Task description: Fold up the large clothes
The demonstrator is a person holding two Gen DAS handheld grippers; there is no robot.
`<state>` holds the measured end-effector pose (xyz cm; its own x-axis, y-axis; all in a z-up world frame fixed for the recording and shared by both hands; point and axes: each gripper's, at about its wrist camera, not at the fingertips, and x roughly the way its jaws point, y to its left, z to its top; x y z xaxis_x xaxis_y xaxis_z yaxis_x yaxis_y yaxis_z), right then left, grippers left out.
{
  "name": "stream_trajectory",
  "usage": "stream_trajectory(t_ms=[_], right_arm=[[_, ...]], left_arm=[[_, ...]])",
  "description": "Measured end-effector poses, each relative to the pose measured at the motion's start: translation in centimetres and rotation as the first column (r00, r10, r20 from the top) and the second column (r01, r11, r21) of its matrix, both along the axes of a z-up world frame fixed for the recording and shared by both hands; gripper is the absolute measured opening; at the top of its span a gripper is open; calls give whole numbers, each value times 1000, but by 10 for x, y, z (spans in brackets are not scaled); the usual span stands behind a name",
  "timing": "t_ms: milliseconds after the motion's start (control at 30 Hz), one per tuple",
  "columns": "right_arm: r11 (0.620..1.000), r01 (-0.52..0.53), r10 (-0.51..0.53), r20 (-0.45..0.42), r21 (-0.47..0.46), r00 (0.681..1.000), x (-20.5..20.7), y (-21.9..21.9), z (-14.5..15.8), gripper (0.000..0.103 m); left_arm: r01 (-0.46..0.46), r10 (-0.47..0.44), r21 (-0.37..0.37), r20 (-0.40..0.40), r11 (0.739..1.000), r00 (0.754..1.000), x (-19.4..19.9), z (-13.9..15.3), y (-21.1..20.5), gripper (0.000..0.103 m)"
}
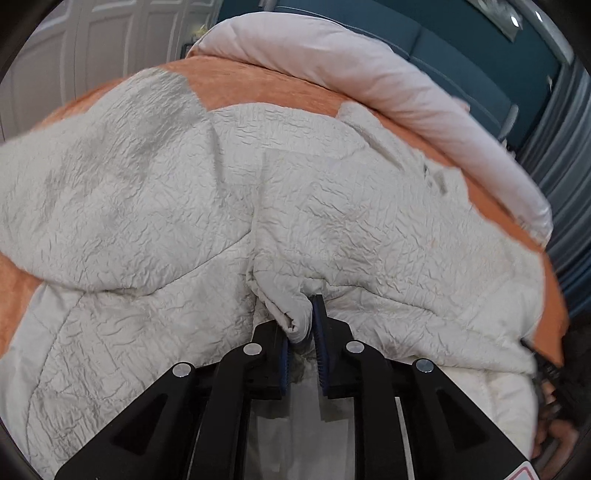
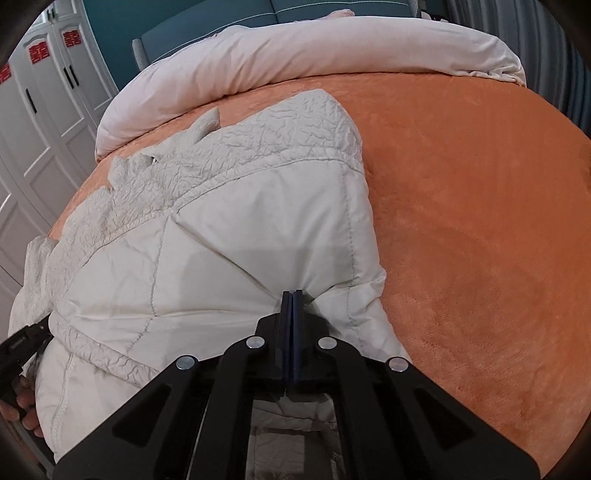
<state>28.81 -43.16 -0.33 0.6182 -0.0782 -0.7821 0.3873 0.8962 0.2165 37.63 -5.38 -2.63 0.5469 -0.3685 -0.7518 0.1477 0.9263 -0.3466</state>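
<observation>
A large cream quilted jacket with a crinkled outer fabric lies spread on an orange bed cover. My left gripper is shut on a bunched fold of the jacket's edge near the front. In the right wrist view the same jacket shows its smooth quilted lining. My right gripper is shut on the jacket's near edge, with the fingers pressed together on the fabric. The left gripper's black body and the hand that holds it show at the left edge.
A rolled pale pink duvet lies along the far side of the bed. A teal headboard stands behind it. White wardrobe doors stand to the left. Bare orange bed cover stretches to the right of the jacket.
</observation>
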Motion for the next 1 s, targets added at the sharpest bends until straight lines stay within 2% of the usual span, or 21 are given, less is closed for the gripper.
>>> stream_trajectory(t_ms=[100,200,233,267,300,333,367,467,533,600,633,700,733,767,800,867,933,967,1000], right_arm=[[1000,10,-11,8,7,1000,-7,-5,9,0],[995,-10,13,26,-98,1000,-31,19,35,6],[994,-46,51,48,-102,998,-44,33,46,7],[992,-68,74,57,-105,996,-54,43,52,11],[990,-100,107,64,-103,992,-67,61,58,18],[987,-132,138,66,-90,988,-79,78,61,20],[985,-154,159,67,-76,985,-88,89,62,21],[973,-231,228,91,17,969,-117,132,62,23],[967,-255,253,91,16,963,-125,150,59,29],[959,-282,282,68,-16,957,-129,168,51,39],[956,-293,294,54,-37,954,-132,174,46,40],[952,-297,300,43,-72,953,-135,180,34,43],[952,-298,301,45,-73,952,-134,180,30,44],[952,-297,301,47,-71,953,-134,181,28,44],[953,-297,300,51,-62,953,-134,180,25,45],[954,-296,299,58,-48,953,-133,177,23,45],[955,-295,297,69,-45,952,-135,178,20,46],[955,-294,297,72,-43,952,-134,177,19,46],[955,-294,296,76,-40,952,-134,177,18,46]], left_arm=[[-37,34,-107,-29,994,999,-2,15,31,24],[-131,137,-160,30,978,990,-14,45,85,46],[-169,182,-169,63,971,981,-18,56,111,62],[-239,254,-150,92,959,963,-18,66,145,70],[-293,307,-130,105,947,946,-17,69,169,70],[-345,356,-109,107,932,928,-13,70,194,70],[-408,415,-82,91,909,905,-5,67,223,70],[-576,578,-89,-3,812,816,13,49,303,70],[-675,668,-132,-96,726,738,22,30,353,70],[-726,705,-187,-172,662,688,25,15,381,68],[-734,709,-224,-195,641,678,27,9,390,67],[-746,725,-256,-190,615,662,32,9,394,64],[-739,720,-257,-182,623,670,35,10,389,46],[-711,692,-273,-180,648,699,40,13,387,16],[-677,653,-279,-185,681,734,44,18,383,4],[-631,625,-274,-122,725,771,49,41,369,0],[-529,552,-284,0,800,834,51,86,335,0],[-486,517,-285,40,826,855,51,105,320,0],[-414,458,-289,101,863,883,49,132,293,0]])
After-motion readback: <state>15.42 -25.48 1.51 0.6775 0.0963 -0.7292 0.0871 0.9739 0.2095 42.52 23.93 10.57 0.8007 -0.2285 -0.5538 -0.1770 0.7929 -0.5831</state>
